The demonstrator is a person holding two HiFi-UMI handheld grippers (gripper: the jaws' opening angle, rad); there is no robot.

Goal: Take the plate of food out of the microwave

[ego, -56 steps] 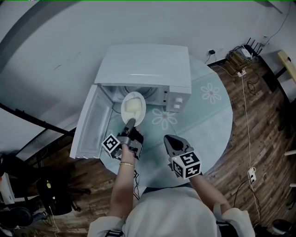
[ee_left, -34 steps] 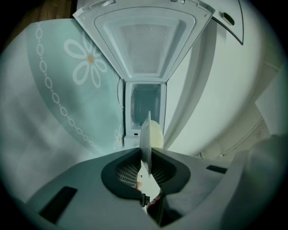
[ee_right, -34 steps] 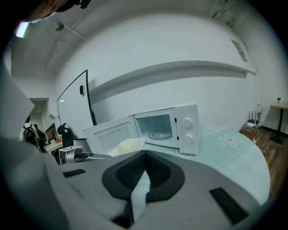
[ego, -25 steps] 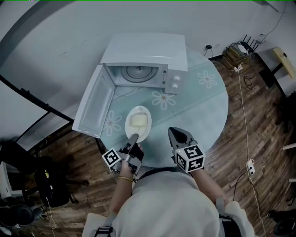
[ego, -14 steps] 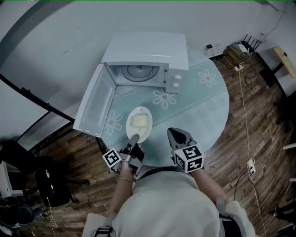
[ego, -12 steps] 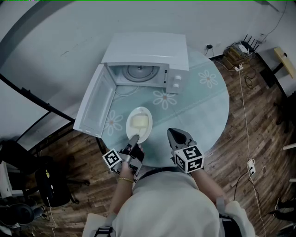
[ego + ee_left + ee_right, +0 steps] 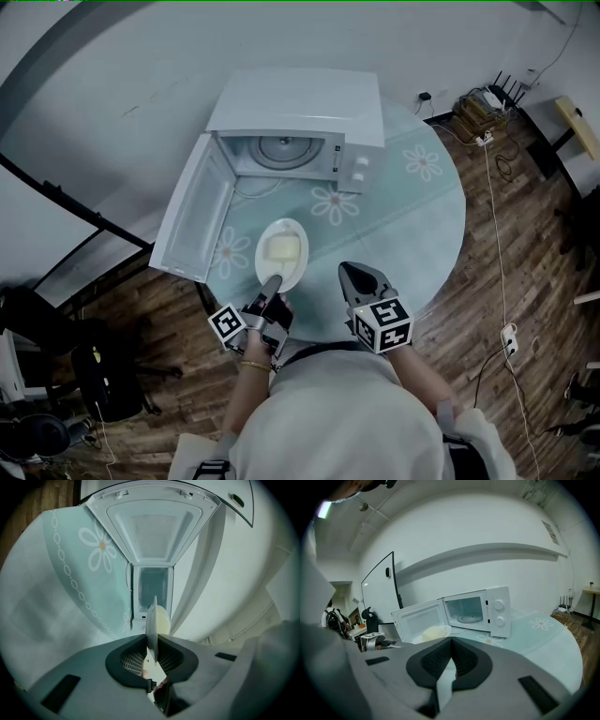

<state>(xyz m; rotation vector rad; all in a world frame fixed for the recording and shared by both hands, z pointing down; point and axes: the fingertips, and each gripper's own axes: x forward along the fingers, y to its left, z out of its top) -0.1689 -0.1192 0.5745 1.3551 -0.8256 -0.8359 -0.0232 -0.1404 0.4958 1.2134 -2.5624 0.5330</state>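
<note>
Out it is: the white round plate (image 7: 281,251) of pale yellow food (image 7: 281,247) sits clear of the white microwave (image 7: 295,108), just in front of its cavity and beside its open door (image 7: 192,220), over the pale green round surface (image 7: 412,216). The left gripper (image 7: 272,283) has its fingers (image 7: 126,658) clamped on the plate's near rim. The right gripper (image 7: 359,277), further from the microwave than the plate, has its fingers together and holds nothing.

Before you, round table (image 7: 424,223) under a pale teal cloth printed with white daisies, white microwave oven (image 7: 300,105) standing at its far edge, door (image 7: 193,221) swung open, wooden plank floor (image 7: 527,281) beneath.
</note>
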